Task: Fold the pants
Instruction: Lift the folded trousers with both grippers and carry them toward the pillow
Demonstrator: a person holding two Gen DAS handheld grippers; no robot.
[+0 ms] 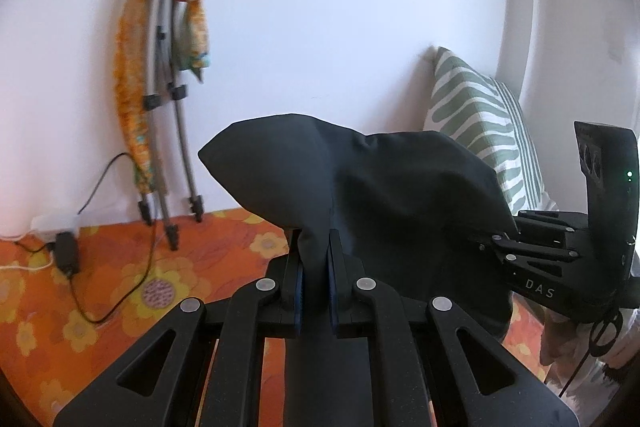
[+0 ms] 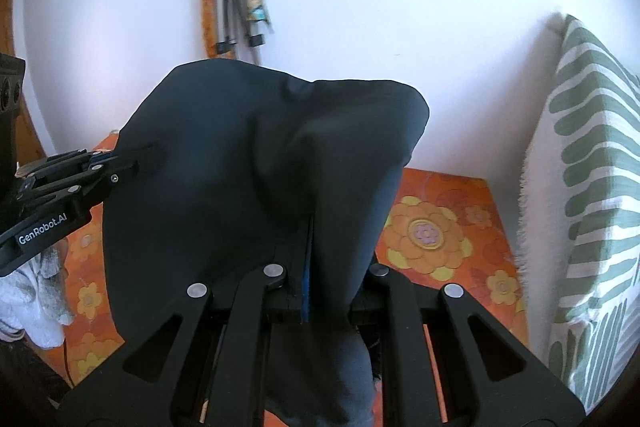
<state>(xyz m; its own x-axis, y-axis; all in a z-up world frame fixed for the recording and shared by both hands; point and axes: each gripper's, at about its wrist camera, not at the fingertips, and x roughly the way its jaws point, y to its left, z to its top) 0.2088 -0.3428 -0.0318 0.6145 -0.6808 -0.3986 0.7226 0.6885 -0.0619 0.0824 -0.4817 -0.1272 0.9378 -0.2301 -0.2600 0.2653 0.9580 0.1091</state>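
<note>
The black pants (image 1: 360,195) hang lifted above the orange flowered bedspread (image 1: 100,287). My left gripper (image 1: 316,251) is shut on a fold of the pants, cloth bulging above its jaws. My right gripper (image 2: 320,239) is shut on another part of the pants (image 2: 248,163), which drape over its fingers and hide the tips. The right gripper also shows in the left wrist view (image 1: 500,247), clamped on the cloth's right edge. The left gripper shows in the right wrist view (image 2: 136,163), biting the cloth's left edge.
A folded tripod (image 1: 168,87) with an orange patterned cloth (image 1: 128,99) leans on the white wall. A power adapter (image 1: 66,253) and cables lie at the left. A green-and-white striped pillow (image 2: 588,211) stands at the right against the wall.
</note>
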